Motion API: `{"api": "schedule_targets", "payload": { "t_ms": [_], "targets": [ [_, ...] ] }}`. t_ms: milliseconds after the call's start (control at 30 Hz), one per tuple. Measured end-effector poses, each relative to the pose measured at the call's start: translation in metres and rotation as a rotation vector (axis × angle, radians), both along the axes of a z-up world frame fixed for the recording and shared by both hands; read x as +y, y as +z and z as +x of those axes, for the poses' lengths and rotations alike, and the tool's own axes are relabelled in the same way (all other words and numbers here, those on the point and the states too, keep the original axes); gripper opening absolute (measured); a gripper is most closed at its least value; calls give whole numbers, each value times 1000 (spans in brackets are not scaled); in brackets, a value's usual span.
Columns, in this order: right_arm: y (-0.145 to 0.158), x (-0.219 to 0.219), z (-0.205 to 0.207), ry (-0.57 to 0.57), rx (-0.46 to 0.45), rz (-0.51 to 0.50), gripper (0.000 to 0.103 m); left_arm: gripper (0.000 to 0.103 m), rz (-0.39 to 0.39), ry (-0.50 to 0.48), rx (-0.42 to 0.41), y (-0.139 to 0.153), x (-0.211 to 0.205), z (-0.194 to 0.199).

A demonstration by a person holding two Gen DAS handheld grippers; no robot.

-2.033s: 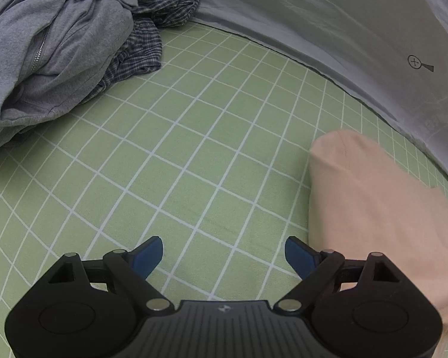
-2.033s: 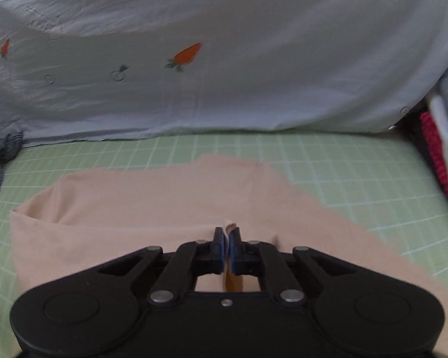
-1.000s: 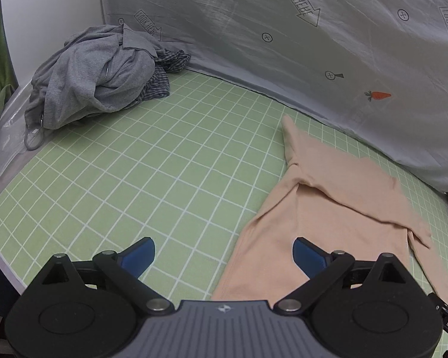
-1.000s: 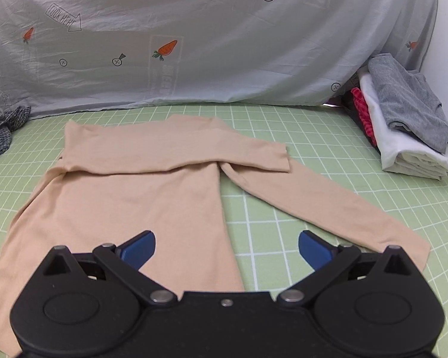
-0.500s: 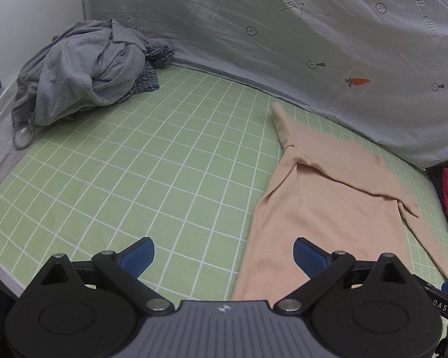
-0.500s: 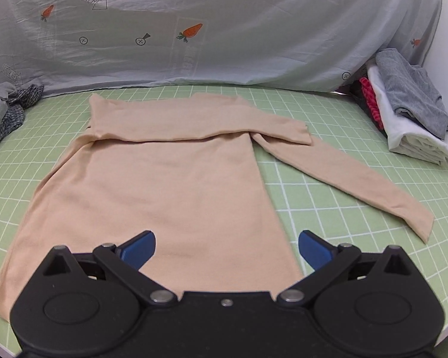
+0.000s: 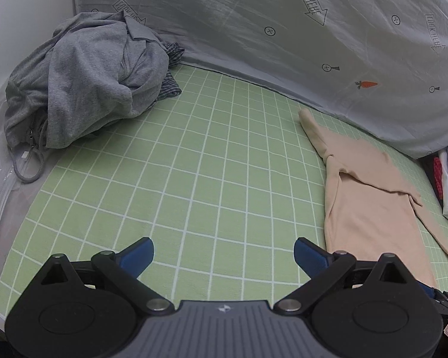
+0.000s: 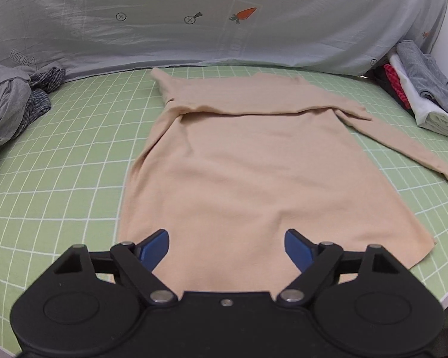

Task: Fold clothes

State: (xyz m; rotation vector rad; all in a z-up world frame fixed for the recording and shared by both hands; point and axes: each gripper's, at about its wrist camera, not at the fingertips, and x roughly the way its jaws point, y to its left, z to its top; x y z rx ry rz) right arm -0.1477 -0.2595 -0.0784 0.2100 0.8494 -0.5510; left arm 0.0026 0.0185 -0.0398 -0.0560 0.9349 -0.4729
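1. The peach top (image 8: pixel 262 161) lies flat on the green grid mat (image 8: pixel 59 179), one sleeve folded across.
2. The right gripper (image 8: pixel 225 246) hovers spread wide over the top's near hem, empty.
3. The left gripper (image 7: pixel 224 255), also spread and empty, hangs left of the top.

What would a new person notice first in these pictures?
First, the peach long-sleeved top spread flat on the green grid mat, one sleeve folded across its chest, the other trailing right. Next, the crumpled grey hoodie heaped at the mat's far left corner. Both grippers, left and right, are open and empty.
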Motion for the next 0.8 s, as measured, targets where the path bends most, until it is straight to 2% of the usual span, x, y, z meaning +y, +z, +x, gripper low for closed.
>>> {"api": "schedule_targets", "payload": {
  "t_ms": [133,267,333,433,667,733,800],
  "targets": [
    [-2,26,12,32,8,-10,72,100,-5,-27,9,-2,18,12],
    [-10,48,29,77,20,-2,67,100,5,-1,19,-7,34,22],
    [-15,55,36,100,31,-5,60,100,5,16,22,-7,41,23],
    [-21,61,42,121,55,-17,54,100,5,37,29,-9,50,25],
    [-31,57,45,133,83,23,43,100,-2,60,37,-9,55,29],
    [-30,54,45,145,79,37,19,100,-6,60,28,-7,52,28],
    [-28,50,44,162,58,70,5,100,-11,64,20,-5,49,27]
  ]
}}
